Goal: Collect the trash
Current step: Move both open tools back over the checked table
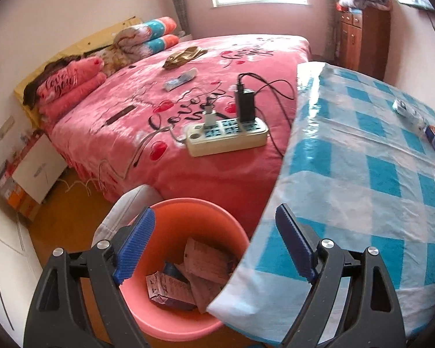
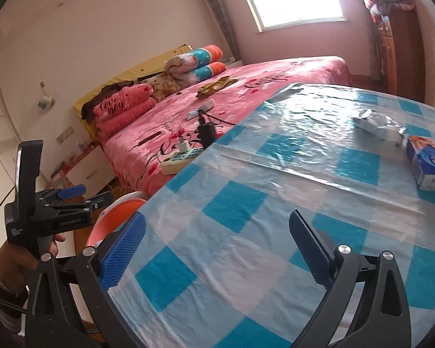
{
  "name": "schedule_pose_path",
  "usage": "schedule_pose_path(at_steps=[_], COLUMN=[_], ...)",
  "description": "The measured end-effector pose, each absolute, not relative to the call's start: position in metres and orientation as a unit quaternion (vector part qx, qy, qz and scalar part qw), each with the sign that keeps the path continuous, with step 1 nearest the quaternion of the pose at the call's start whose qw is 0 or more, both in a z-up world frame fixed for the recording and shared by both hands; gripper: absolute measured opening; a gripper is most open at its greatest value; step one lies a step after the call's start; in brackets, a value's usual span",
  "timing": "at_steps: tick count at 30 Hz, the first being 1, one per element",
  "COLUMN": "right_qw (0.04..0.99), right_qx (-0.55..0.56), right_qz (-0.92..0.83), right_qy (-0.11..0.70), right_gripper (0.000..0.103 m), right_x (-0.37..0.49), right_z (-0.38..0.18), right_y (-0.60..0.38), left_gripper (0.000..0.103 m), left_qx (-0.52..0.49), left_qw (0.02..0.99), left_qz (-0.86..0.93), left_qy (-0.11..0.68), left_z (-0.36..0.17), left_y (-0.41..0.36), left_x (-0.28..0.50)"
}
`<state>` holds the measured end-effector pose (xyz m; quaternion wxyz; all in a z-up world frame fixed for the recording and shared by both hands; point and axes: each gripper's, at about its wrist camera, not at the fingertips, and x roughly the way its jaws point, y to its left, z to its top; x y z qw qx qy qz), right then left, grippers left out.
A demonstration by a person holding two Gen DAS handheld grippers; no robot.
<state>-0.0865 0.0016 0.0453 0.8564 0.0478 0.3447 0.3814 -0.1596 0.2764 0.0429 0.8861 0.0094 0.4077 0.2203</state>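
A bedroom table (image 2: 232, 203) draped in a blue-and-white checked plastic cloth stands beside a pink bed (image 1: 148, 121), with an orange-pink waste bin (image 1: 171, 223) on the floor at the table's edge. The left gripper (image 1: 214, 240) hangs over the bin, its blue-padded fingers (image 1: 134, 246) spread wide with nothing between them; directly below and between them, inside the bin, lie crumpled cartons and paper wrappers (image 1: 188, 278) (partly hidden by the overhanging cloth). In the right wrist view that same left gripper (image 2: 69, 194) appears at the far left, held in a person's hand (image 2: 23, 255) above the bin's rim (image 2: 116, 211).

The right gripper (image 2: 217, 246) is poised over the near part of the table, its fingers (image 2: 121, 255) also well apart and holding nothing, with only bare cloth between them. The remaining trash sits well ahead and to the right of those fingers, near the table's far right side: a crumpled silvery-white wrapper (image 2: 377, 124) and, just beside it, a small blue-and-white carton (image 2: 426, 162) lying on the cloth. On the bed rest a power strip (image 1: 226, 136) with a black charger plugged in, and folded quilts by the headboard.
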Motion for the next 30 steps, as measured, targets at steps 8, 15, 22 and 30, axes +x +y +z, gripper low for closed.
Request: schedule_pose_path(at_steps=[8, 15, 22, 30], right_qw=[0.856, 0.854, 0.843, 0.857], right_qx=[0.075, 0.084, 0.111, 0.133], right_qz=[0.354, 0.338, 0.334, 0.289], right_qy=[0.370, 0.387, 0.407, 0.406], right_gripper=[0.098, 0.098, 0.098, 0.098], right_x=[-0.072, -0.067, -0.061, -0.050], right_z=[0.041, 0.042, 0.038, 0.042], right_y=[-0.028, -0.046, -0.068, -0.107], left_gripper=[0.086, 0.086, 0.086, 0.086], left_qx=[0.042, 0.045, 0.060, 0.080], left_qw=[0.892, 0.891, 0.889, 0.893], left_qz=[0.196, 0.164, 0.129, 0.093], left_qy=[0.405, 0.422, 0.435, 0.433], left_z=[0.049, 0.044, 0.039, 0.046], left_y=[0.238, 0.209, 0.179, 0.140], left_x=[-0.149, -0.136, -0.125, -0.105])
